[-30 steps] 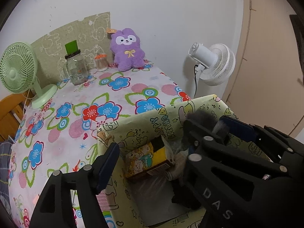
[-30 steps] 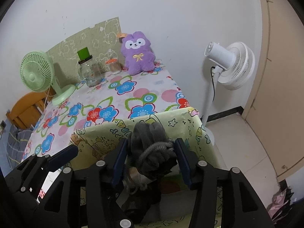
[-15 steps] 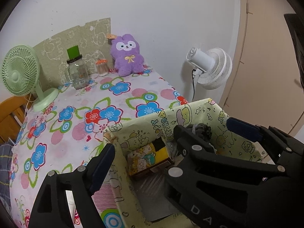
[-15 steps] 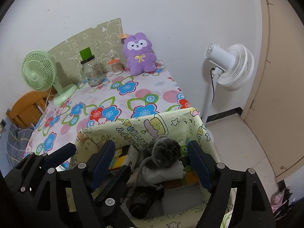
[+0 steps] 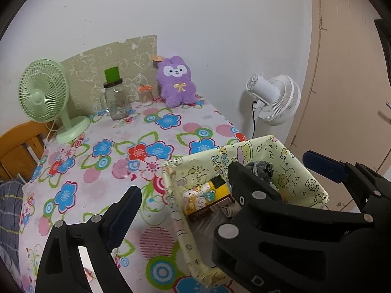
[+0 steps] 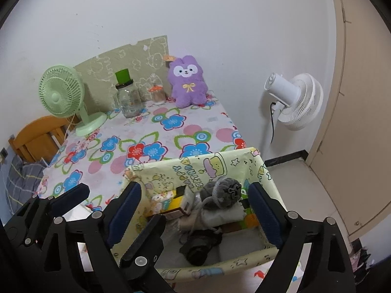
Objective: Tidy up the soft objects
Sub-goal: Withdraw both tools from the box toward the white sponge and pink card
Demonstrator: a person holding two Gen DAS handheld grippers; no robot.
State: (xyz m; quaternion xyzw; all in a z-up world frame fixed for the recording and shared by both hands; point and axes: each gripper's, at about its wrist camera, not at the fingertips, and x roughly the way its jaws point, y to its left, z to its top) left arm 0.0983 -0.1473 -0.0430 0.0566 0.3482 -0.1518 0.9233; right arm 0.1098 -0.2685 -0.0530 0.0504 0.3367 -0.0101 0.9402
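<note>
A yellow-green cartoon-print box (image 6: 195, 168) stands at the near right corner of the floral table (image 5: 97, 171). Inside it a grey drawstring bundle (image 6: 223, 191) lies on pale cloth (image 6: 220, 216), beside a black soft item (image 6: 200, 246) and a yellow carton (image 6: 168, 205). My right gripper (image 6: 194, 196) hovers over the box with its jaws opening, and the pads are clear of the bundle below them. My left gripper (image 5: 193, 193) is just to its left over the box's left wall, its jaws opening with nothing in them. A purple plush (image 5: 177, 83) sits against the far wall.
At the back of the table stand a green desk fan (image 5: 44, 97), a glass jar with a green lid (image 5: 116, 100) and a small orange-topped holder (image 5: 145, 95). A white floor fan (image 5: 276, 100) is right of the table. A wooden chair (image 5: 17, 146) is at the left.
The right gripper let go of the grey bundle, which now lies in the box. Both grippers opened wider and rose back from the box.
</note>
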